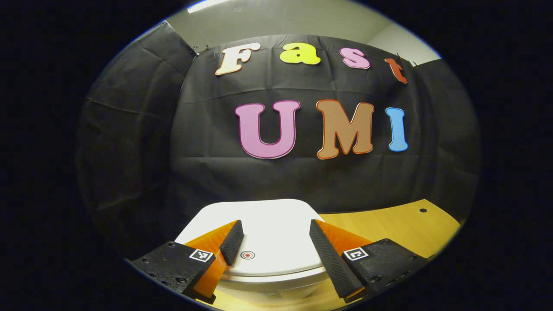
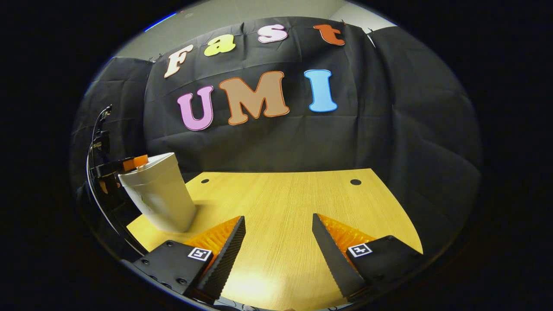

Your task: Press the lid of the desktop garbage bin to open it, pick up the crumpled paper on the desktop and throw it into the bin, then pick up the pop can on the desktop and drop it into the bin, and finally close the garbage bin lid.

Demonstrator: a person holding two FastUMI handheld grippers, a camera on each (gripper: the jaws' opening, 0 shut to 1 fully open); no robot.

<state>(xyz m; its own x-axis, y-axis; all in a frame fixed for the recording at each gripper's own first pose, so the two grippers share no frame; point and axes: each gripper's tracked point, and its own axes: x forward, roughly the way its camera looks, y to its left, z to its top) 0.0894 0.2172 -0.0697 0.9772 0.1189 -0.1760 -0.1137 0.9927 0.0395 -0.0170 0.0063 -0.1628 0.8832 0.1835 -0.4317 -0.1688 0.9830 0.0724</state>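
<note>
We hold the left gripper (image 1: 276, 242) just above the closed lid (image 1: 268, 233) of the garbage bin (image 2: 157, 194), jaws released and empty, spread to each side of the small round mark (image 1: 247, 255). We judge the closing step is in hand; no paper or can lies on the desk (image 2: 293, 203). We should press straight down near the front edge, gently, so the light bin does not tip. The right gripper (image 2: 278, 246) waits with jaws apart over the bare wood.
</note>
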